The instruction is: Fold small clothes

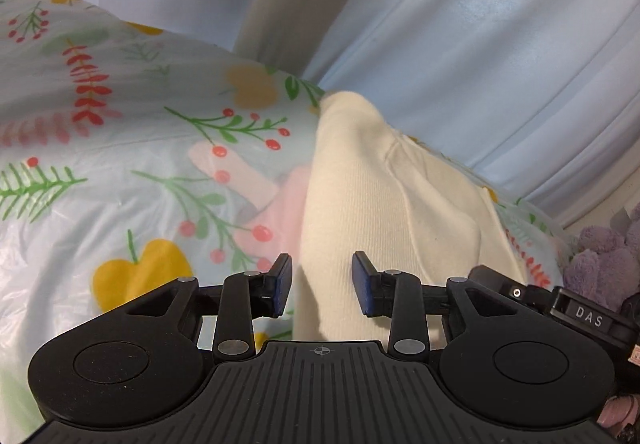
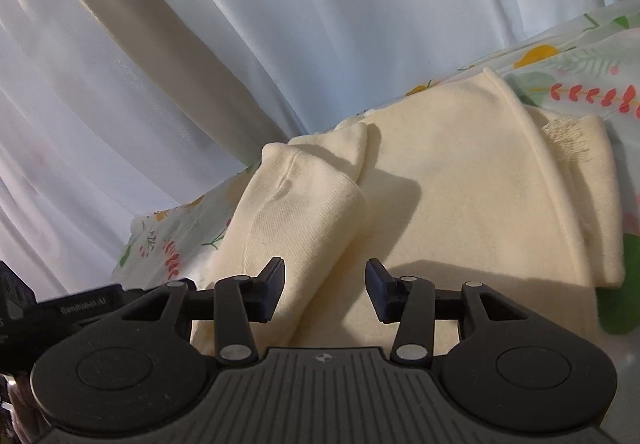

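Note:
A cream knit garment lies on a floral plastic table cover. In the left wrist view it runs away from me in a long folded strip. My left gripper is open just above its near end, pads apart with cloth showing between them but not pinched. In the right wrist view the garment lies broad and flat, with a sleeve folded over its left side. My right gripper is open over that sleeve's near end, and neither pad presses on it.
A pale curtain hangs close behind the table's far edge. A purple plush toy sits at the right. Part of the other gripper's body shows at the right edge. Pink shapes show through the translucent cover.

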{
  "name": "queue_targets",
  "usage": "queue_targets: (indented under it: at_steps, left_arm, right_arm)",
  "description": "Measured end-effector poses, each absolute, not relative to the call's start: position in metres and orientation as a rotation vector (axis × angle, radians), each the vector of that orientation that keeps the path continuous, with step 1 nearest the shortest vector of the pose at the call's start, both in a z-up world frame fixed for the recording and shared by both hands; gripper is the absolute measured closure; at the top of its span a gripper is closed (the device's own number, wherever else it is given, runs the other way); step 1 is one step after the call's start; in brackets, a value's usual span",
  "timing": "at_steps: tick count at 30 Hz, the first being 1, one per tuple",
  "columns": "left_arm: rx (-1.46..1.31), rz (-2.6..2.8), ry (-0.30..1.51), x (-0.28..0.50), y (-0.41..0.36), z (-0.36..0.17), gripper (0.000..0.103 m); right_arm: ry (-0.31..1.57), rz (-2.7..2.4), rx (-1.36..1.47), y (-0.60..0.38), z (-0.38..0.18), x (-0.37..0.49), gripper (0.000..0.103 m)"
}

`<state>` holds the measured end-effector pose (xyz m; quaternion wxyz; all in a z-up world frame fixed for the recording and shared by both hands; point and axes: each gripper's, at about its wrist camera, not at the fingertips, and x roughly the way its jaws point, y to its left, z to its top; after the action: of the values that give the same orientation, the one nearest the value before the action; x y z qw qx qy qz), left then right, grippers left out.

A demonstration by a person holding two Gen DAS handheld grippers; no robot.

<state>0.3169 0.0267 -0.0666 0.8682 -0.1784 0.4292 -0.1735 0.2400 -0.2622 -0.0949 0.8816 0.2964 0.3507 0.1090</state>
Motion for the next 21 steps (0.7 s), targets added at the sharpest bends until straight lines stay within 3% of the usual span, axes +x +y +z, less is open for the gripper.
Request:
queue_targets:
  at_steps: [4,9,13,21]
  left_arm:
    - [-0.381,-0.404,0.903,0.316,0.026,-0.071,0.060]
    - [-0.357,-0.411,0.906,0.316,0.019,-0.072,0.058]
    - [-0.304,-0.428,0.914,0.307,0.013,-0.065,0.057]
    - [-0.138,-0.542,0.925,0.279,-0.008,-0.058,0.055]
  right_arm:
    - [0.777,0.253,0.674,-0.251,-0.103,0.261,0.056]
    - [0.787,0.273,0.689,-0.236,-0.104,0.282,0.057]
    - [0.775,0.246,0.579,-0.224,-0.099,0.288,0.089]
    - [0.604,0.180,0.171,-0.214,-0.048,0.271,0.091]
